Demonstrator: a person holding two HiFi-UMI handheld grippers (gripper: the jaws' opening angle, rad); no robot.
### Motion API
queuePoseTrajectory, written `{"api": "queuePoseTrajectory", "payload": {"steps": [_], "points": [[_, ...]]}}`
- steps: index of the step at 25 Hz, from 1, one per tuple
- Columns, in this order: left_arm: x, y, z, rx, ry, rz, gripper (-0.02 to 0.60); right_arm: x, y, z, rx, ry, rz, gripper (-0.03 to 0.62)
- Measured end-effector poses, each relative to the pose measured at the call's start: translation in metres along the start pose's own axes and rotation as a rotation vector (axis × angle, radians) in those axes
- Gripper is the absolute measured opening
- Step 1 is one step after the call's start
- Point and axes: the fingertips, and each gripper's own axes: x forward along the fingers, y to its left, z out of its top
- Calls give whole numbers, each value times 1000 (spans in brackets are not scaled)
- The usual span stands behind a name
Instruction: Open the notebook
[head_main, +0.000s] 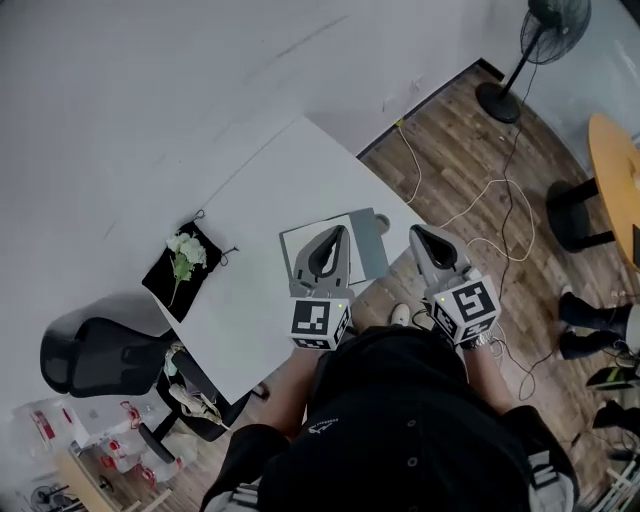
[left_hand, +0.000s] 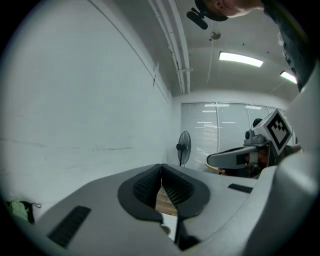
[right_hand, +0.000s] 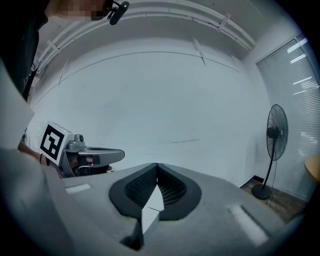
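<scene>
The grey notebook lies shut near the table's front edge, partly hidden behind my left gripper. That gripper hovers above it, shut and holding nothing. My right gripper hangs beside it, just past the table's edge over the floor, also shut and bare. In the left gripper view the jaws meet at their tips and point at the wall, with the right gripper off to the side. The right gripper view shows its jaws closed tip to tip, and the left gripper at the left.
The white table also bears a black cloth with white flowers at its left end. A black office chair stands at the lower left. A standing fan, floor cables and a round wooden table are at the right.
</scene>
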Motion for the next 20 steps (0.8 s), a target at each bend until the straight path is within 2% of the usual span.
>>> {"api": "queuePoseTrajectory", "payload": {"steps": [8,14,20], "points": [[-2,7,39,9,-50,24,6,-3,-3,45,-20,-107,-9,5],[-2,20,60,25,-80,52,6,3,4,76,-40,-172,20,6],[-10,22,66,31,-86,72,6,2,13,87,-30,-194,37,6]]}}
